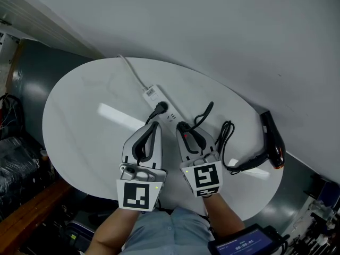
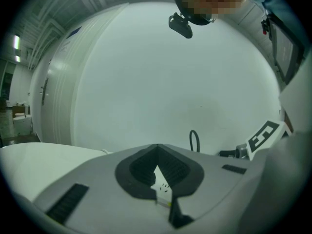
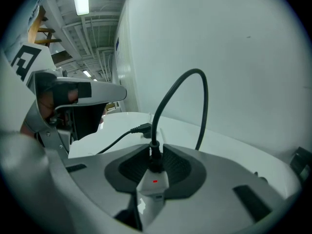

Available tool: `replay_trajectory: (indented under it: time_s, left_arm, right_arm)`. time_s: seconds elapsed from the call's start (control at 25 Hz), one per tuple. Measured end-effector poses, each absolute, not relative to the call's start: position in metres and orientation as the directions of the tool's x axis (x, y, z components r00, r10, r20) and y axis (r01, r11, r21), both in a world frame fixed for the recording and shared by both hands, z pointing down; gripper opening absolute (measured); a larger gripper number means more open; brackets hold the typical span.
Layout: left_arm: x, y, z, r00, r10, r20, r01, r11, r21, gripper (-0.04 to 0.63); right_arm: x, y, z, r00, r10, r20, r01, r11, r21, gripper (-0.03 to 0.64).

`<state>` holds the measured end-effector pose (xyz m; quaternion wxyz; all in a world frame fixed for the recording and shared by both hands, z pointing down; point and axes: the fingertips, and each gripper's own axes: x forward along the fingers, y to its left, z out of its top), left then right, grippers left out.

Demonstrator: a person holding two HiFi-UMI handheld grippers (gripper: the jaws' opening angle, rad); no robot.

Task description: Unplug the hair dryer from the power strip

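Now my left gripper (image 1: pixel 153 125), fingertips together, is hovering over the power strip (image 1: pixel 153 93). My right gripper (image 1: pixel 183 127) is straddling its near plug (image 3: pixel 154 155), fingers parted.

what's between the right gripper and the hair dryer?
Head view: a looped black cord lies on the table between the right gripper and the hair dryer; nothing else there.

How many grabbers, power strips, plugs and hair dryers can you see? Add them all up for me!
Grippers, left and right: 2
Power strip: 1
Black plugs in the strip: 2
Hair dryer: 1
Total: 6
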<state>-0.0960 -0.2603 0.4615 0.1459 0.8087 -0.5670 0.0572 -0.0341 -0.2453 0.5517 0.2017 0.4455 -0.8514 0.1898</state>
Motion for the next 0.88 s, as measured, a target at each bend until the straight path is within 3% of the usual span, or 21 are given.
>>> replay_trajectory:
  time_s: [0.4, 0.6, 0.88]
  left_arm:
    - [-0.099, -0.263, 0.462, 0.35, -0.9, 0.26, -0.933, -0.312, 0.178, -0.002]
    - [-0.098, -0.261, 0.459, 0.352, -0.902, 0.251, -0.933, -0.316, 0.173, -0.002]
    - [-0.09, -0.253, 0.439, 0.36, -0.909, 0.21, -0.93, -0.332, 0.157, -0.002]
  right_arm:
    - [-0.035, -0.249, 0.545, -0.479, -0.712, 0.513, -0.851, 0.521, -0.071, 0.046]
    - [-0.037, -0.264, 0.497, -0.502, -0.809, 0.306, -0.853, 0.521, -0.022, 0.046]
    - [-0.026, -0.26, 0.474, -0.497, -0.823, 0.276, -0.859, 0.512, -0.019, 0.046]
